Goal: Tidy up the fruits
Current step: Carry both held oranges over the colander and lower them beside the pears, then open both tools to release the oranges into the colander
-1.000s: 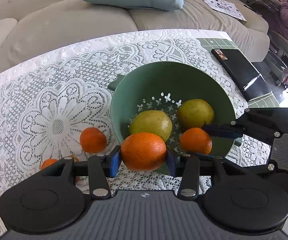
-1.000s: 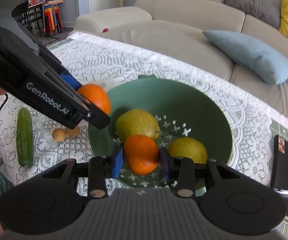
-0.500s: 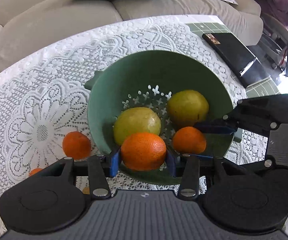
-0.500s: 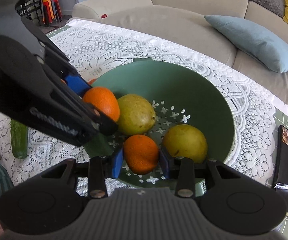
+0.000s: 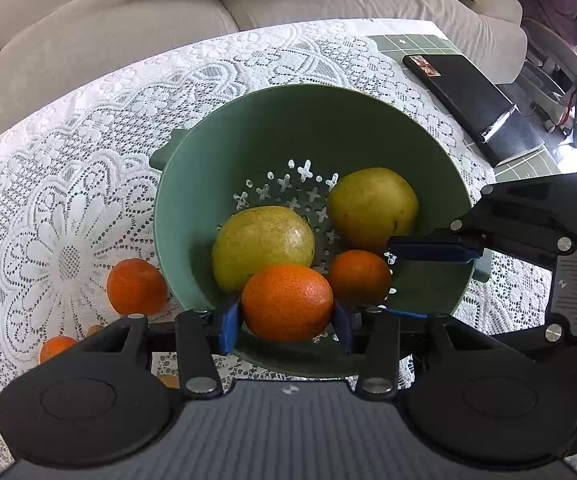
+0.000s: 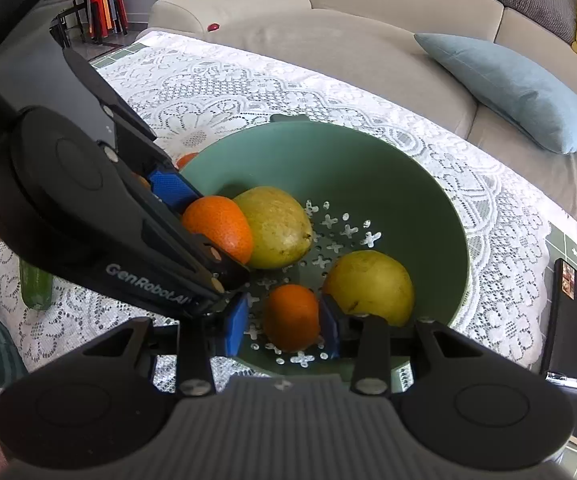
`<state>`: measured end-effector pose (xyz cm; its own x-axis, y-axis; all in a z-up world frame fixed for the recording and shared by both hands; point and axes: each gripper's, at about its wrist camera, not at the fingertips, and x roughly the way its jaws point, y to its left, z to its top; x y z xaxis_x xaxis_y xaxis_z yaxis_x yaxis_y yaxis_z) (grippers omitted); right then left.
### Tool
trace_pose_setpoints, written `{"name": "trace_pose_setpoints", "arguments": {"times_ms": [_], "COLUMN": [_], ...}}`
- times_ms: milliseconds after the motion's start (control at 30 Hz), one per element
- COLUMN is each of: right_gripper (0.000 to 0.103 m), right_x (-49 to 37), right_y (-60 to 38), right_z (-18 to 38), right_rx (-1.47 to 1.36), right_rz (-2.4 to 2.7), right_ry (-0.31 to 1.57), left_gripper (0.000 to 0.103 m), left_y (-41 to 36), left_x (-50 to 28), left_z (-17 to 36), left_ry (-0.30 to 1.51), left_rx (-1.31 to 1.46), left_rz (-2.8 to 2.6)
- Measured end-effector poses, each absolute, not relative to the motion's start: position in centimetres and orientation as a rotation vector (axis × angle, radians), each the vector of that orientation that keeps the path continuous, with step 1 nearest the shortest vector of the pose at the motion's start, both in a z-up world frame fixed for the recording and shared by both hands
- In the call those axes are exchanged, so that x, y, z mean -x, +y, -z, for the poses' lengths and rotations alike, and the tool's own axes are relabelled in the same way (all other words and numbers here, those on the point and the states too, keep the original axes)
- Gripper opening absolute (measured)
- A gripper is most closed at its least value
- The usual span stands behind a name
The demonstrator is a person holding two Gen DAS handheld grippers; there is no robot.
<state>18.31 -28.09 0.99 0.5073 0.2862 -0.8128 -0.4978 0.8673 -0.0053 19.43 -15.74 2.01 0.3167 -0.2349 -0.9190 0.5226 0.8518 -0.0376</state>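
Observation:
A green colander bowl (image 5: 248, 128) (image 6: 368, 168) stands on the lace cloth and holds two yellow-green pears (image 5: 262, 240) (image 5: 372, 204). My left gripper (image 5: 286, 320) is shut on a large orange (image 5: 287, 302) just inside the bowl's near rim. It shows from the right wrist view (image 6: 218, 226) beside a pear (image 6: 278, 226). My right gripper (image 6: 282, 320) has its jaws parted around a smaller orange (image 6: 291, 316) that rests on the bowl's bottom, with a gap on the left side. The second pear (image 6: 368, 282) lies to its right.
Another orange (image 5: 136, 286) and smaller orange fruits (image 5: 56, 346) lie on the cloth left of the bowl. A cucumber (image 6: 36, 290) lies at the table's left. A black flat case (image 5: 472, 96) lies at the right. A sofa with a blue cushion (image 6: 508, 88) is behind.
My left gripper has carried the large orange over the rim into the bowl. My right gripper has lowered its orange to the bowl's bottom and its jaws have parted.

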Motion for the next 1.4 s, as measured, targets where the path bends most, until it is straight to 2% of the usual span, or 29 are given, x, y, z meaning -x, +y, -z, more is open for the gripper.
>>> {"name": "trace_pose_setpoints", "arguments": {"times_ms": [233,367,500,900,1400], "right_gripper": [0.038,0.049,0.054,0.064,0.064], "right_x": [-18.2,-18.2,-18.0,-16.8,-15.8], "right_y": [-28.2,-28.2,-28.2,-27.4,-20.0], "right_z": [-1.1,-1.3,-1.7,-3.6,-3.8], "right_rx": [0.256,0.263,0.262,0.229,0.149], "right_rz": [-0.469,-0.454,-0.451,-0.397,-0.460], "right_ry": [0.923,0.911,0.901,0.801,0.687], "left_gripper": [0.056,0.057,0.061,0.062,0.062], "left_y": [-15.6,-15.4,-15.1,-12.0,-4.3], "left_x": [-19.4,-19.2,-18.7,-17.2,-15.6], "left_z": [-2.0,-2.4,-3.1,-6.0,-6.6], "left_ry": [1.142,1.140,1.117,1.012,0.886], "left_rx": [-0.277,-0.262,-0.252,-0.189,-0.099], "left_rz": [0.505,0.507,0.507,0.463,0.281]}}
